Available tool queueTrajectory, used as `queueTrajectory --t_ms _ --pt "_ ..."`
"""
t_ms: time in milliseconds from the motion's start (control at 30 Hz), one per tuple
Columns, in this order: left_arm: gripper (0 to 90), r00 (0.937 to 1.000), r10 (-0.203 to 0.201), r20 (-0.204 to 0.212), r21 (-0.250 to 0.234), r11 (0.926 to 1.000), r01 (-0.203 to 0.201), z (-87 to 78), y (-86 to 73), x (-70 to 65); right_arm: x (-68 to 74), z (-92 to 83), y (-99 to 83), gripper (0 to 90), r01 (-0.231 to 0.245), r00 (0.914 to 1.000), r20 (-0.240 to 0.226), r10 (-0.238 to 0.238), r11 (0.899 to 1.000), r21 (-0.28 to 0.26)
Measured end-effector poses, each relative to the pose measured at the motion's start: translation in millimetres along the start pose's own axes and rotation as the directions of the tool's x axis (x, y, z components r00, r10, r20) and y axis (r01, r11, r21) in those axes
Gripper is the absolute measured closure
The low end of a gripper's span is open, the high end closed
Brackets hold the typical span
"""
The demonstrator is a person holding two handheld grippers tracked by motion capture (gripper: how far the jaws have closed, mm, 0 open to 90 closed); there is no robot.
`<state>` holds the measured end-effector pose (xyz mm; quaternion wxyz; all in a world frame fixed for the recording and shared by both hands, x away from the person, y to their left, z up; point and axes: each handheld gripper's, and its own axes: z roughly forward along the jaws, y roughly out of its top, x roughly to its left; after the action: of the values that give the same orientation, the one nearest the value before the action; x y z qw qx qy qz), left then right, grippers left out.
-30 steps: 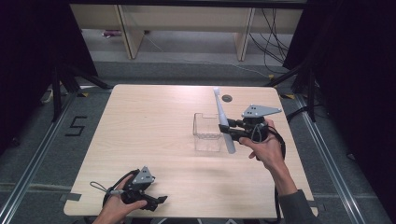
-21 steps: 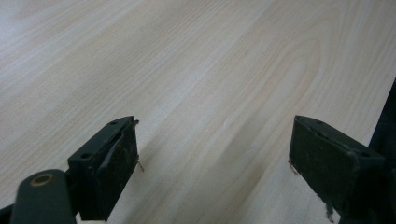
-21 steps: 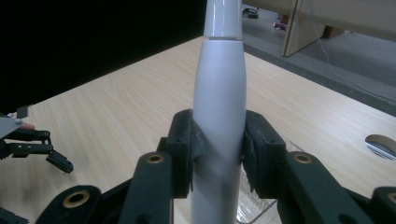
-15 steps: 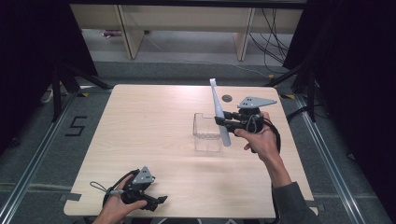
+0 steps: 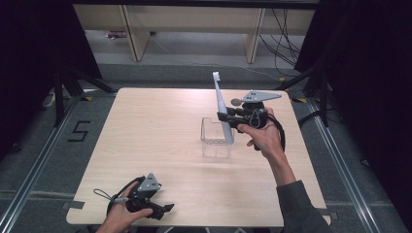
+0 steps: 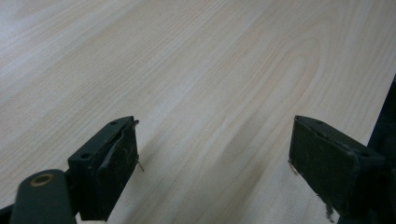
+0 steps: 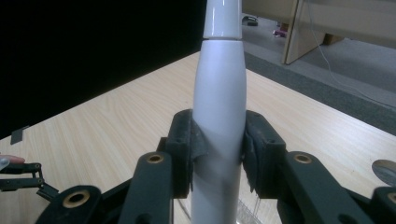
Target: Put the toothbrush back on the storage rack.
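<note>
A white electric toothbrush [image 5: 221,104] stands nearly upright, head up, its lower end just above or inside a clear plastic box [image 5: 215,138] near the table's middle. My right gripper [image 5: 227,118] is shut on the toothbrush's body; in the right gripper view the white handle [image 7: 219,107] sits clamped between both jaws. My left gripper [image 5: 167,209] rests at the table's front left edge, held by a hand. The left gripper view shows its fingers [image 6: 109,163] wide apart over bare wood, open with nothing between them.
The light wooden table [image 5: 145,131] stands on a grey floor with black curtains at both sides. Wooden shelving legs [image 5: 131,29] and cables lie beyond the far edge. A "5" marker is taped on the floor at the left.
My right gripper has lifted and tipped the toothbrush more upright over the clear box, moving slightly up and back. The left gripper has stayed still.
</note>
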<state>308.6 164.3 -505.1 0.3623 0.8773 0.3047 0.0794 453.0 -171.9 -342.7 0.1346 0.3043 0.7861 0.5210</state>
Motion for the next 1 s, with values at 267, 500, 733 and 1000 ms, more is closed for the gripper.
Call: queueTrajectory --t_ms 267,500,733,1000 --pt "14.9 1.0 0.004 -0.001 0.004 1.0 -0.004 0.0 0.0 0.2 -7.6 7.2 5.6 66.3 -0.006 0.9998 0.021 0.006 1.0 0.0" --pt "14.9 0.9999 -0.001 0.01 -0.001 1.0 0.001 0.2 -0.1 -0.6 -15.8 15.6 10.5 66.2 -0.018 0.9995 0.025 0.018 1.0 -0.015" --pt "14.9 0.9999 -0.009 0.012 -0.009 0.9999 0.009 0.7 -0.2 -1.4 -23.2 24.3 9.6 66.2 -0.028 0.9982 0.054 0.028 1.0 0.002" --pt "14.9 0.9999 -0.001 0.011 -0.002 1.0 0.001 0.2 -0.1 -0.8 -27.2 32.1 5.6 66.2 -0.001 0.9975 0.07 0.001 1.0 0.005"
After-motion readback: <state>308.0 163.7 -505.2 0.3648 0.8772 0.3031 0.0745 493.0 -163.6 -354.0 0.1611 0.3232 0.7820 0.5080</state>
